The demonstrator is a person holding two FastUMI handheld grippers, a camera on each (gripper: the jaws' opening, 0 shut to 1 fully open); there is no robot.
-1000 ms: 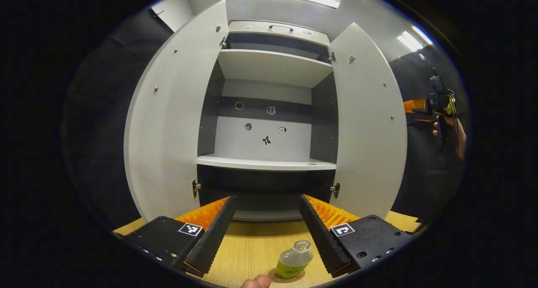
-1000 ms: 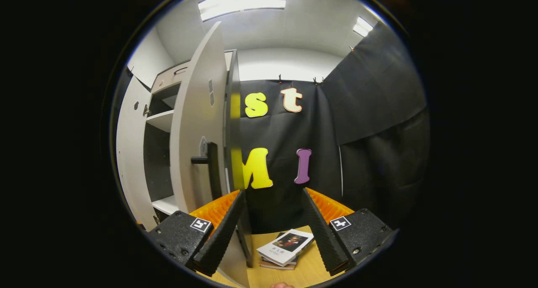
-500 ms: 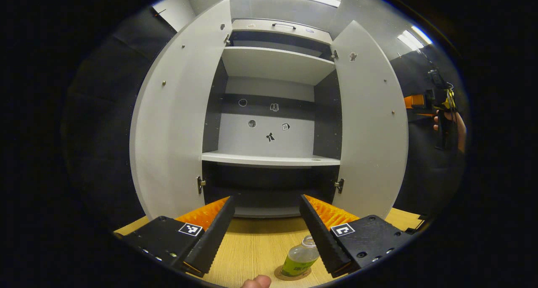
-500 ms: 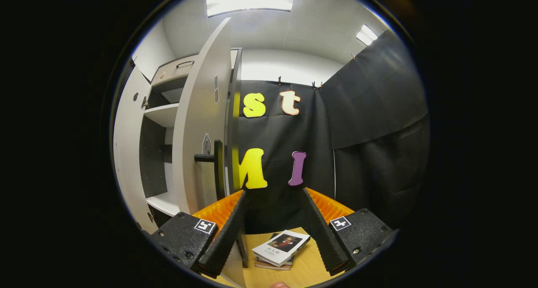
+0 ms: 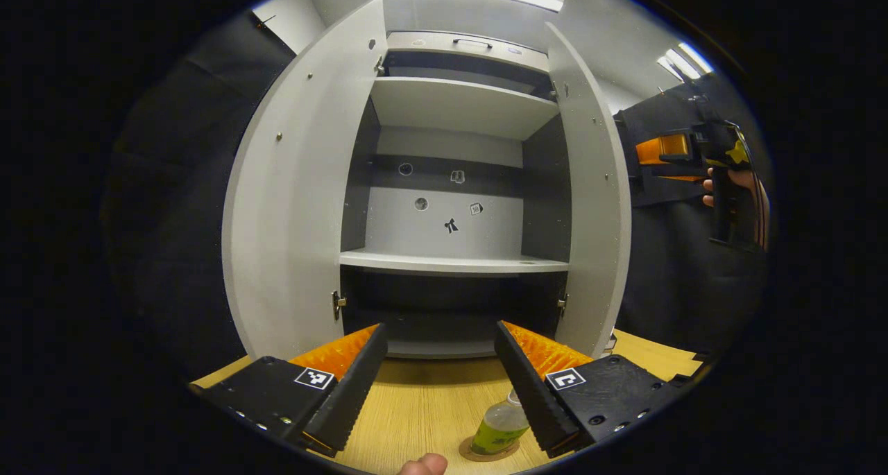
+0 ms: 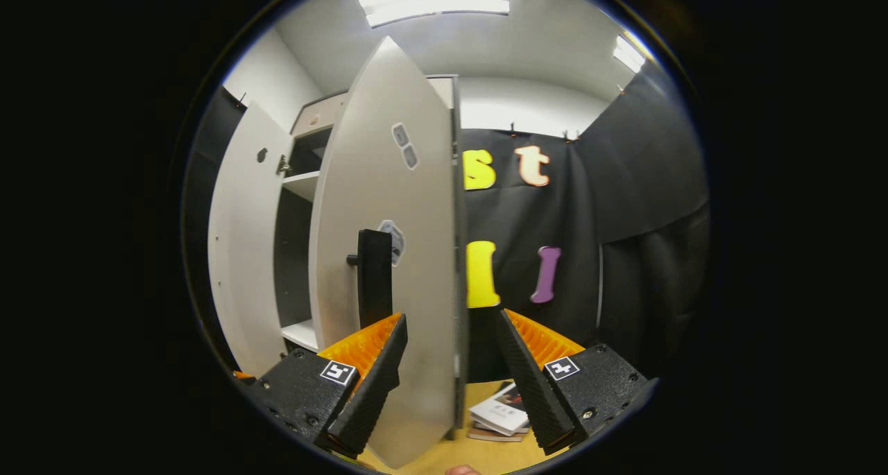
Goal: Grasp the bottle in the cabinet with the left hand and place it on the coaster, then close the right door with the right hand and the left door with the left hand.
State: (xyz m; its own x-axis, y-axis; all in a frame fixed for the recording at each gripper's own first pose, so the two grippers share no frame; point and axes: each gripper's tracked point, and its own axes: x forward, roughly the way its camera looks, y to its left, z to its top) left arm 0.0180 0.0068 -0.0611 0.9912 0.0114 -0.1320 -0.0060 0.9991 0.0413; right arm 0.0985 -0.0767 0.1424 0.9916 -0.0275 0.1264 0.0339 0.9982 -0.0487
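Looking along our left claw (image 5: 438, 381), we see its fingers spread apart with nothing between them, held above the light wooden counter (image 5: 416, 409). The small clear plastic bottle with a green label (image 5: 502, 428) stands upright on the round brown coaster (image 5: 475, 453) near the counter's front edge, just beside the inner face of the claw's right-hand finger; whether it touches that finger we cannot tell. Ahead stands the tall white cabinet (image 5: 451, 191) with dark inner sides, its white shelves bare apart from small stickers on the back panel. The white left door (image 5: 291, 204) is swung wide open. The white right door (image 5: 593, 204) stands partly open, nearly edge-on to us. Beyond it, a hand (image 5: 739, 184) holds our right claw (image 5: 669, 157) up at about the height of the upper shelf.

From the right gripper view, our right claw (image 6: 451, 374) is also spread apart and grips nothing. The right door (image 6: 395, 267) shows its outer face, with its black vertical bar handle (image 6: 374, 281) just above the claw's left-hand finger. The door's free edge runs down between the two fingers. A small stack of books (image 6: 501, 416) lies on the counter (image 6: 479, 454) behind the door, near the black cloth wall.
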